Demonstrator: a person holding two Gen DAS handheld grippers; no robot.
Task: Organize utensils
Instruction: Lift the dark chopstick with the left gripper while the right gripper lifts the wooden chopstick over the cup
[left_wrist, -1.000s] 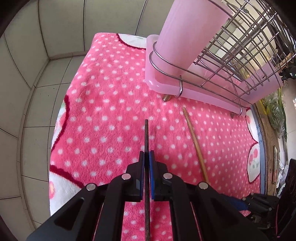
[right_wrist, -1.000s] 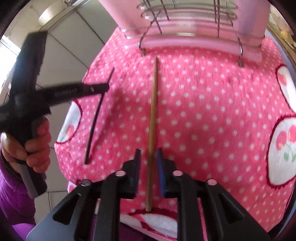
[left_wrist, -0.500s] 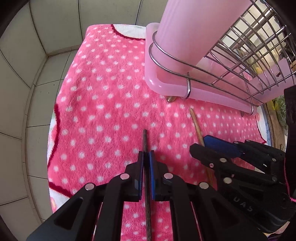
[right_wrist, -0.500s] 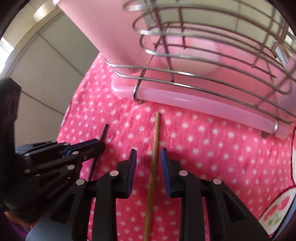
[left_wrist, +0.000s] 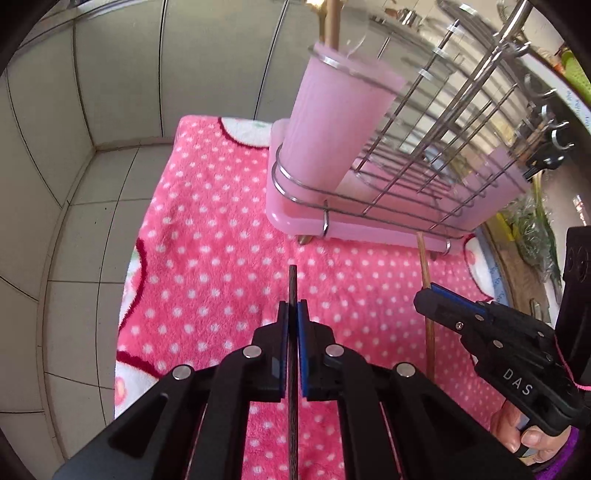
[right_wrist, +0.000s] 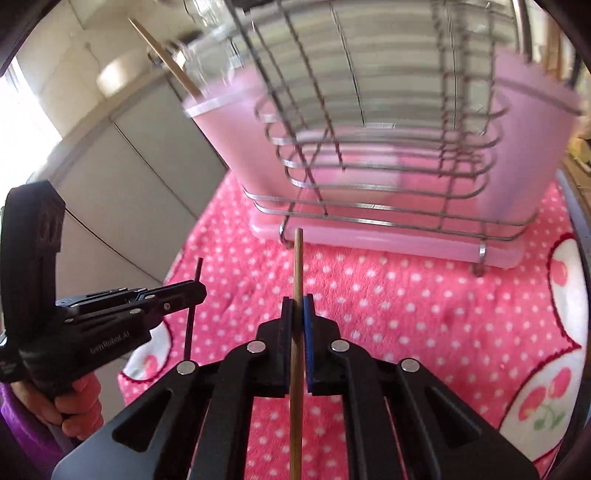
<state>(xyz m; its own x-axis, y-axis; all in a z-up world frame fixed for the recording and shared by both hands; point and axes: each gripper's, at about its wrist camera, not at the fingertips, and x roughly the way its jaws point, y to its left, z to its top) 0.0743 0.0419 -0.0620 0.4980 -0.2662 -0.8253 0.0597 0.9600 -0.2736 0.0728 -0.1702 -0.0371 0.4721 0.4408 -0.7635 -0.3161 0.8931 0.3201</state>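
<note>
Holding: you have one chopstick in each claw, both lifted off the towel.
Left claw (left_wrist: 291, 314): clenched on the dark chopstick (left_wrist: 292, 288), which runs straight out between the blue pads and ends short of the rack.
Right claw (right_wrist: 297, 306): its jaws are closing and already pinch the light chopstick (right_wrist: 297, 266); the stick stands nearly upright in that view, its tip in line with the tray's front edge.
Seen from the other side: in the left view your right claw (left_wrist: 430, 295) grips the light stick (left_wrist: 424, 258) partway along; in the right view your left claw (right_wrist: 197, 290) grips the dark stick (right_wrist: 195, 295) the same way.
Rack (left_wrist: 436, 155): a wire frame on a pink tray (left_wrist: 295, 221), standing on the towel just beyond both stick tips.
Cups: a pink cup (left_wrist: 332, 118) sits in the rack's left end with a pale stick (right_wrist: 166, 59) poking out of it; a second pink cup (right_wrist: 524, 155) sits in the right end.
Towel (left_wrist: 207, 266): pink with white dots, spread over the tiled counter (left_wrist: 85, 236).
Your hands: fingers (left_wrist: 517, 432) wrap the right handle, and fingers (right_wrist: 70, 406) the left, with a purple sleeve (right_wrist: 22, 428) beside them.
</note>
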